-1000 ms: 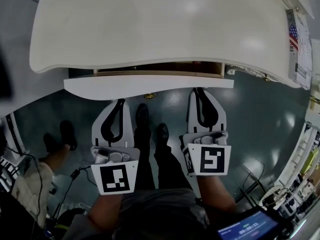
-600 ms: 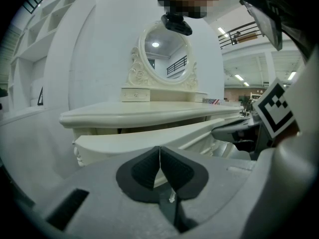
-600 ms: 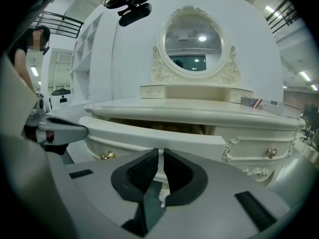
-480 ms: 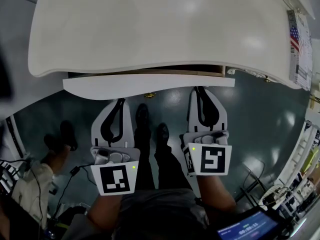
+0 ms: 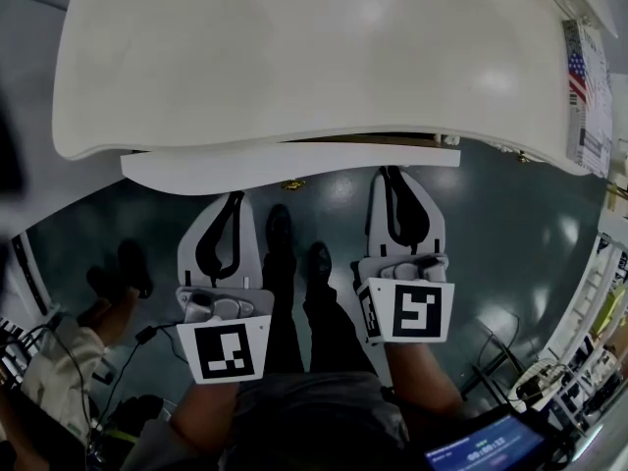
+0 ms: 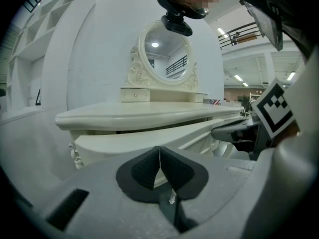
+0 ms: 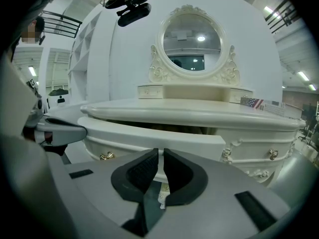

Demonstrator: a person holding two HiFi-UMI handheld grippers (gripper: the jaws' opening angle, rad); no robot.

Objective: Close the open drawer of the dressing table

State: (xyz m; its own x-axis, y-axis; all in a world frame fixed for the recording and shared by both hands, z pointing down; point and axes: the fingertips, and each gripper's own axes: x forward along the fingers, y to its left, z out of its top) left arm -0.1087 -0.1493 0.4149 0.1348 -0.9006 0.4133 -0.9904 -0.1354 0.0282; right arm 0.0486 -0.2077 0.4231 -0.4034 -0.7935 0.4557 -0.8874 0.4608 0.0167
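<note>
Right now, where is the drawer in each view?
Head view: drawer in the middle, sticking out below the tabletop.
Left gripper view: drawer, pale band across the middle.
Right gripper view: drawer, pale band across the middle.
Shared landmark: the tabletop edge directly over it.

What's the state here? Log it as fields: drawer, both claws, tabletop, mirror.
drawer: partly open, front out past the tabletop edge
left claw: shut, empty, tip at the drawer front
right claw: shut, empty, tip at the drawer front
tabletop: white, curved front edge
mirror: oval, upright at the back
</note>
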